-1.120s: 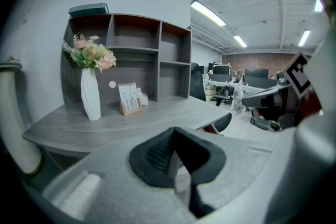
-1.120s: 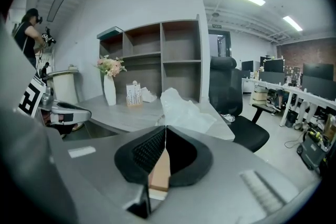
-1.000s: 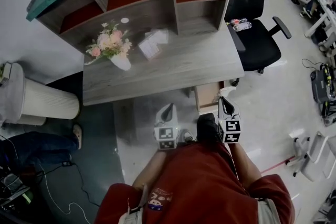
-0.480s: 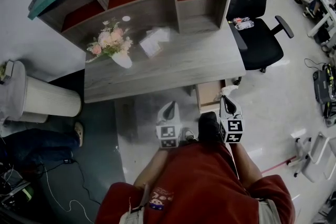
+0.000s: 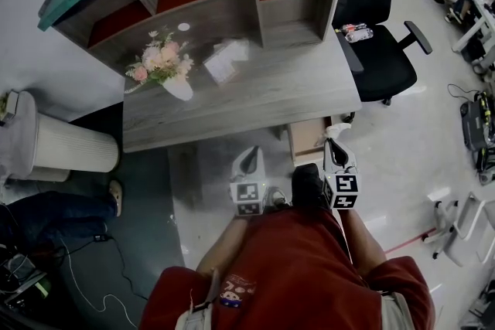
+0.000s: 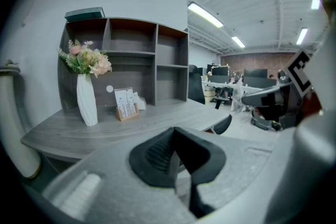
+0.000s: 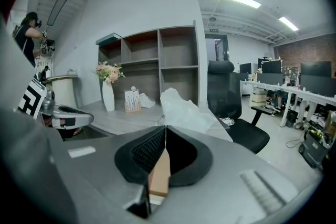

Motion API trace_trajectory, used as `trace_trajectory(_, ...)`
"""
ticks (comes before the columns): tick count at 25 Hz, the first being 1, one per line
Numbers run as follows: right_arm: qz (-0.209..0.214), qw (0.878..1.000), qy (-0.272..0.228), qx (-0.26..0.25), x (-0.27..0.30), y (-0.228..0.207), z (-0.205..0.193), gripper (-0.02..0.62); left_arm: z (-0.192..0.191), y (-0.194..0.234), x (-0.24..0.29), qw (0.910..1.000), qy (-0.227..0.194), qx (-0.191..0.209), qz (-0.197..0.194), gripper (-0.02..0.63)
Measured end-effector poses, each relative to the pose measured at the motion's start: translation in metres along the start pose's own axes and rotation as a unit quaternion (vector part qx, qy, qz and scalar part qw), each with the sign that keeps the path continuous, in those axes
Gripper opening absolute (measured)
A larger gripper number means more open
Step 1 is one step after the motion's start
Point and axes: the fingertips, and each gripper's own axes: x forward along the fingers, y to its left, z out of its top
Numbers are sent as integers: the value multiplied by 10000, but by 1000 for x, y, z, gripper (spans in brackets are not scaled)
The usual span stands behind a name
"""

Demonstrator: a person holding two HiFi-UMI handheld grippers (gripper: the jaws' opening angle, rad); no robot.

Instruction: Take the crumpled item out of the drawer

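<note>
Right gripper [image 5: 332, 144] is clamped down on the crumpled item [image 7: 184, 110], a white, plasticky wad. In the right gripper view the jaws are pressed together and the wad pokes up just past the tips, in the middle of the frame. From the head view it sits just right of center, at the right edge of the open drawer [image 5: 305, 139], which sticks out from under the front edge of the desk [image 5: 255, 100]. Honestly can't tell from up there whether the wad is fully clear of the drawer or just over its edge.

Left gripper [image 5: 249, 154] is down in the lower middle of the head view, left of the drawer, over the floor in front of the desk. Its jaws are closed too, with nothing between them.

On the desk: a white vase of flowers [image 5: 166, 69] toward the upper left, and a little card stand [image 5: 220, 67] beside it. Black office chair [image 5: 383, 62] is off to the upper right.
</note>
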Motion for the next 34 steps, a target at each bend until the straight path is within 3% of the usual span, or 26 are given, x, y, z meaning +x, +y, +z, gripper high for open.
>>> trace_trajectory(34,12,9999,163,-49,7,12,-7,5,2,10,-11,9999,-104,71,78,-3)
